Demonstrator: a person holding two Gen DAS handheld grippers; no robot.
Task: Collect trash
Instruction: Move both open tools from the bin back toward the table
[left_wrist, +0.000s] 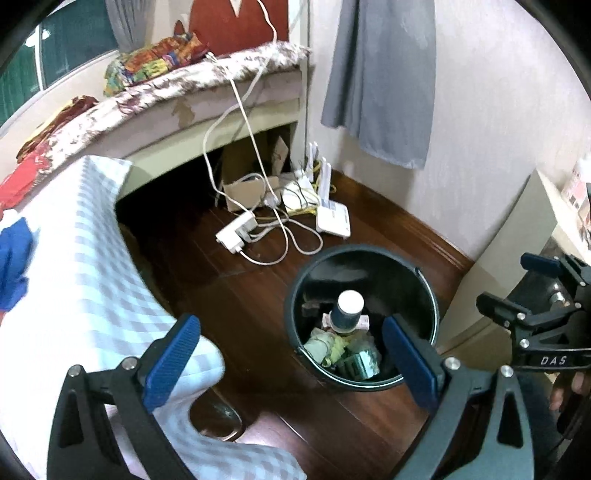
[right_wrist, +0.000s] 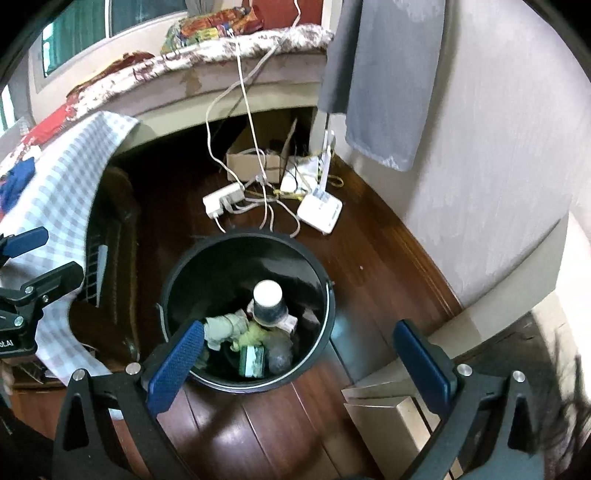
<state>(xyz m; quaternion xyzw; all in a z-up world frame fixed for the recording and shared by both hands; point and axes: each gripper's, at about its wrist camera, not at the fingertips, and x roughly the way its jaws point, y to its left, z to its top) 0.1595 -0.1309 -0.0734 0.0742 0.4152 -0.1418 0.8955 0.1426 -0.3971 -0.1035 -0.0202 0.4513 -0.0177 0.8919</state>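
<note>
Both grippers hung spread and empty above the black trash bin, the left gripper and right gripper angled down at its mouth, which suggested the rubbish was already dropped. Inside the bin a paper cup stood roughly upright, long axis near vertical, white open end upward, on crumpled wrappers. Beyond the bin lay a power strip and router on the wooden floor

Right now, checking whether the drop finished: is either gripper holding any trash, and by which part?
Nothing is held. The left gripper and right gripper both stand open and empty above the bin; the cup lies inside.
</note>
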